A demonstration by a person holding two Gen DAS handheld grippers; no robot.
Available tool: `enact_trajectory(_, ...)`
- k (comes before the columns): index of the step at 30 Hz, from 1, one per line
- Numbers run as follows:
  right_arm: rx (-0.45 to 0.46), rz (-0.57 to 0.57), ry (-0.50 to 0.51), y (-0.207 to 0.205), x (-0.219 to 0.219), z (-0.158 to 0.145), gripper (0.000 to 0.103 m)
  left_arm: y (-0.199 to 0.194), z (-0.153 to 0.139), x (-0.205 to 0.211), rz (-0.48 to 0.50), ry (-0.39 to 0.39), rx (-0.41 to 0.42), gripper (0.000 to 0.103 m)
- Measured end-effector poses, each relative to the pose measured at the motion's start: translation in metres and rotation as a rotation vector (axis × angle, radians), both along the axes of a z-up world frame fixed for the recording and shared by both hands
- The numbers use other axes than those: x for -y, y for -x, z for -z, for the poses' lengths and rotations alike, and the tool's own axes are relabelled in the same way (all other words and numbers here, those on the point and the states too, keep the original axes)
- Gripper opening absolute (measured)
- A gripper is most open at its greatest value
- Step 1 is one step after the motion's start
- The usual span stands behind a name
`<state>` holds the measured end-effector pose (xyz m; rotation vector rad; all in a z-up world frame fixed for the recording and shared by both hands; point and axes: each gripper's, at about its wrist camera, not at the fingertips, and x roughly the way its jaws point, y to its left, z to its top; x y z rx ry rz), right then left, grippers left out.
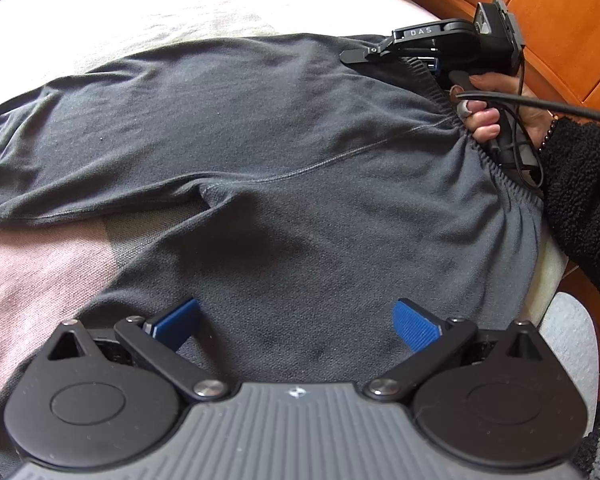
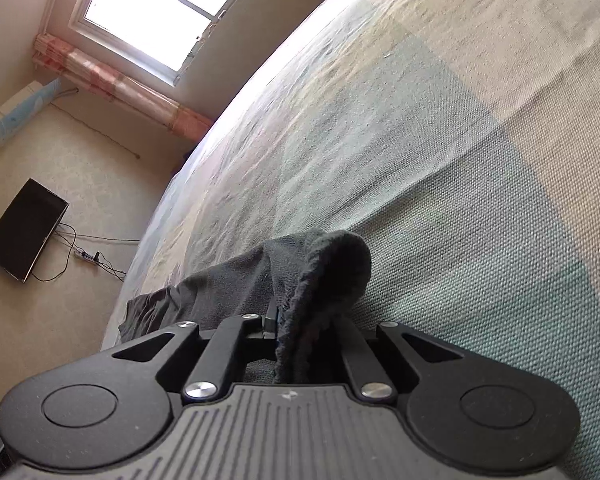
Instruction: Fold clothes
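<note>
Dark grey sweatpants [image 1: 284,168] lay spread flat on the bed cover [image 1: 40,272]. The right gripper [image 1: 360,56] was clamped on the ribbed waistband [image 1: 432,84] at its far corner. The left gripper [image 1: 296,320] hovered over the near leg, fingers spread, holding nothing.

Bright window [image 2: 156,12] in a cream wall [image 2: 60,168]; dark screen [image 2: 22,228] on it; orange wood panels [image 1: 560,12] beside the bed [image 2: 460,140]

Bed [image 1: 148,12] — woven cover in pale cream, grey-green and pink blocks. Dark grey trousers [image 1: 260,152] lie spread flat on it.
</note>
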<state>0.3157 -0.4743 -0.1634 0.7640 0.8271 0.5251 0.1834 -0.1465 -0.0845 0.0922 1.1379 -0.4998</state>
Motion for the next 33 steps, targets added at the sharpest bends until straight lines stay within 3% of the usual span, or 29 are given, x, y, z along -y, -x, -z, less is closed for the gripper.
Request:
enact_trajectory(5,-0.004,-0.007,0.013,-0.001,-0.002,-0.006,0.006,-0.001,-0.004,0.000,0.009,-0.003,0.006,0.102)
enact_trajectory(9,0.025,-0.045,0.097,0.001,-0.009,-0.021,0.006,-0.003,-0.011,-0.002,0.014,0.000,0.017,0.102)
enact_trajectory(25,0.232,-0.246,0.324,0.040,-0.056,-0.104,0.007,0.001,-0.033,-0.015,0.006,0.010,0.082,0.102)
enact_trajectory(33,0.319,-0.384,0.435,0.075,-0.084,-0.120,0.007,-0.001,-0.043,-0.015,0.043,-0.010,0.134,0.102)
